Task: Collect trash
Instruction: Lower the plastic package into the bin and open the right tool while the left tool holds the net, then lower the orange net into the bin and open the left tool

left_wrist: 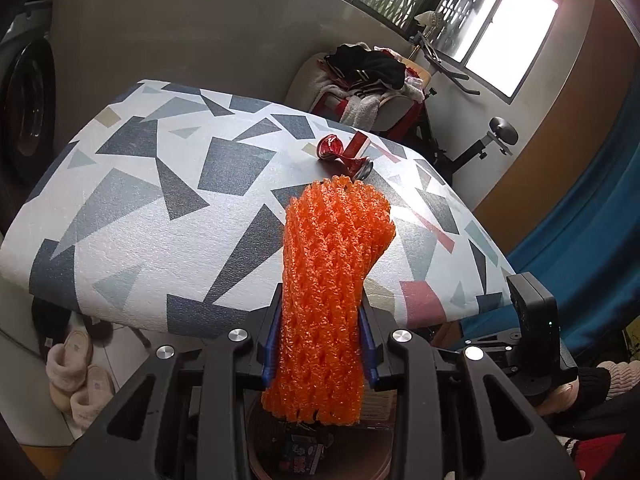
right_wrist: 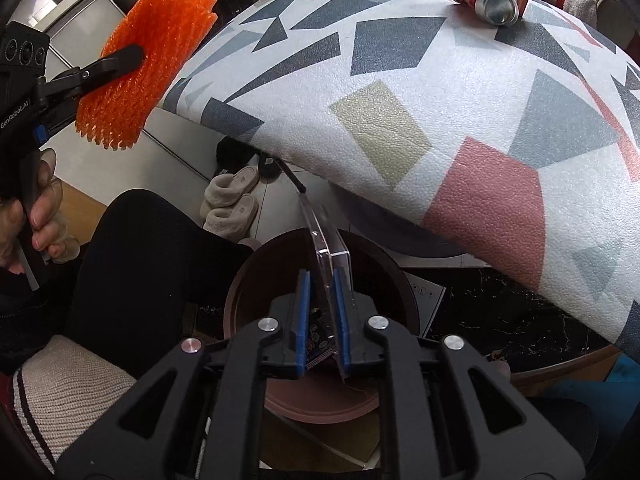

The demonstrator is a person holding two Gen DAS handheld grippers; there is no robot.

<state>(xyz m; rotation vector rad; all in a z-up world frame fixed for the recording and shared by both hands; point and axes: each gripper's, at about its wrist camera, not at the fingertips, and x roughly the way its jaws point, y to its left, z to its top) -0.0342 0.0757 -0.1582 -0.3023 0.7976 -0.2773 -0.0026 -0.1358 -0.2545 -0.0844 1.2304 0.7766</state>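
My left gripper (left_wrist: 320, 304) is shut on an orange foam net (left_wrist: 336, 248), held upright above the near edge of the patterned table (left_wrist: 160, 200). The right wrist view shows the same net (right_wrist: 148, 52) at the upper left. My right gripper (right_wrist: 323, 280) points down into a round brown bin (right_wrist: 240, 292) on the floor. A clear plastic piece (right_wrist: 320, 236) stands between its blue pads, leaning on the right one, with a gap at the left; the jaws are open. A crushed red can (left_wrist: 344, 156) and a red packet (left_wrist: 358, 144) lie at the table's far edge.
Fluffy slippers (right_wrist: 232, 204) sit on the floor under the table, beside the bin. A person's black-clad leg (right_wrist: 140, 260) is left of the bin. A chair piled with clothes (left_wrist: 368, 76) and a washing machine (left_wrist: 24, 112) stand beyond the table.
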